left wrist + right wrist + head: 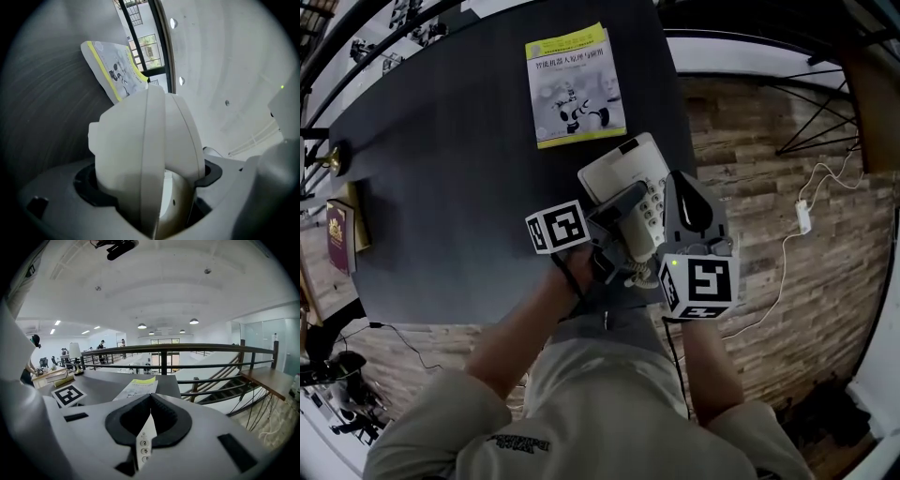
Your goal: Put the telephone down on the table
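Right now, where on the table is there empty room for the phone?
The wide dark table stretch between the booklet and the books at the left edge is bare. It's crowded near the right edge, where the left gripper and right gripper hold the telephone.
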### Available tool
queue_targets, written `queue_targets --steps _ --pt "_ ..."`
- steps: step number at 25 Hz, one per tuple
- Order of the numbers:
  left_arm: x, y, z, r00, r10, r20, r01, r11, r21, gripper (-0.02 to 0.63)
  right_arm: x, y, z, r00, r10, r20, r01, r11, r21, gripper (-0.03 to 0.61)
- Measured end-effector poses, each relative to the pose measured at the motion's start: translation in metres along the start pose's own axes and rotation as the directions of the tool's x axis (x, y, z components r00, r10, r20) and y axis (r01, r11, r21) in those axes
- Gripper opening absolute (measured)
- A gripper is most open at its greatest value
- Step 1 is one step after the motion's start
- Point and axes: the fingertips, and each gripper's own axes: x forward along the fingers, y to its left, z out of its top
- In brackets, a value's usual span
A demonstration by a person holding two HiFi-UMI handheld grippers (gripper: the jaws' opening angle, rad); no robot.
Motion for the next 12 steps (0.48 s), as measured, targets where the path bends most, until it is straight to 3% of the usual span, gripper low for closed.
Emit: queue_targets --steps 7,12 --pt "0.002 0.007 -0.006 0.999 0.042 0.001 -0.042 0.999 0.010 0.463 0.004 -0.004 -0.016 0.999 -0.007 -0.038 0.007 1.000 -0.004 0.003" --pt "-0.005 0.012 0.002 0.990 0.141 0.026 -0.142 0.989 0.050 0.465 0.001 -0.003 -0.019 0.999 -0.010 -0.046 0.009 1.000 -0.009 0.003"
